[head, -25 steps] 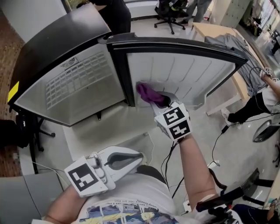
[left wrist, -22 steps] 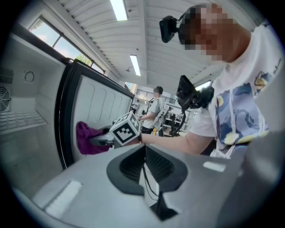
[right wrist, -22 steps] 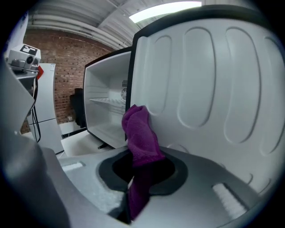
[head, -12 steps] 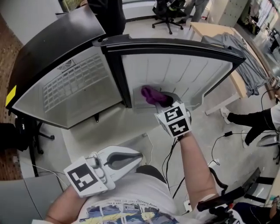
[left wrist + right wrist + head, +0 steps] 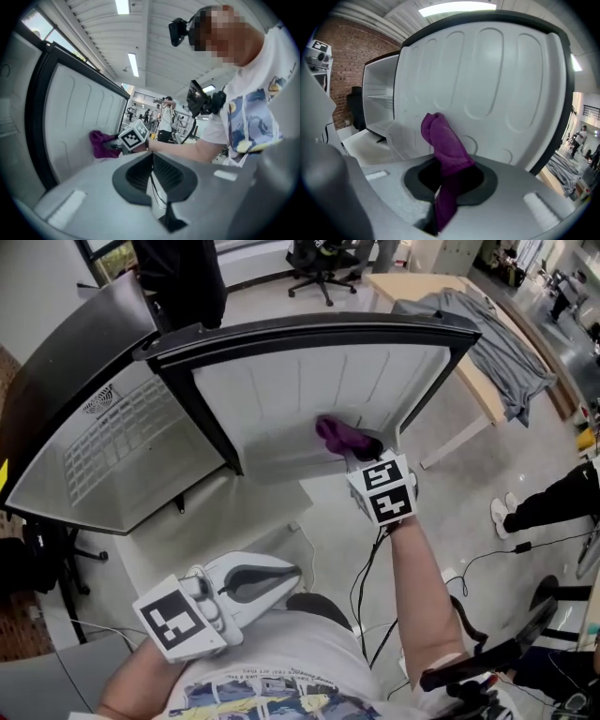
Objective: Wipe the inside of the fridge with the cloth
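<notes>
The small fridge [image 5: 122,446] stands with its door swung wide, and the door's white ribbed inner liner [image 5: 309,390] faces me. My right gripper [image 5: 361,450] is shut on a purple cloth [image 5: 339,435] and holds it against the lower part of that liner. In the right gripper view the cloth [image 5: 443,140] stands up from between the jaws of the right gripper [image 5: 447,180], close to the liner [image 5: 487,84]. My left gripper [image 5: 281,576] is held low near my body, shut and empty. The left gripper view shows its jaws together [image 5: 151,161] and the cloth [image 5: 98,143] far off.
The fridge cavity with its shelves [image 5: 379,103] lies left of the door. A wooden table with a grey garment [image 5: 487,334] stands to the right. A person [image 5: 183,282] stands behind the fridge beside an office chair [image 5: 314,263]. Cables [image 5: 366,568] trail on the floor.
My right gripper has slid the cloth to the right along the lower door liner, away from the hinge side. The left gripper has stayed where it was.
</notes>
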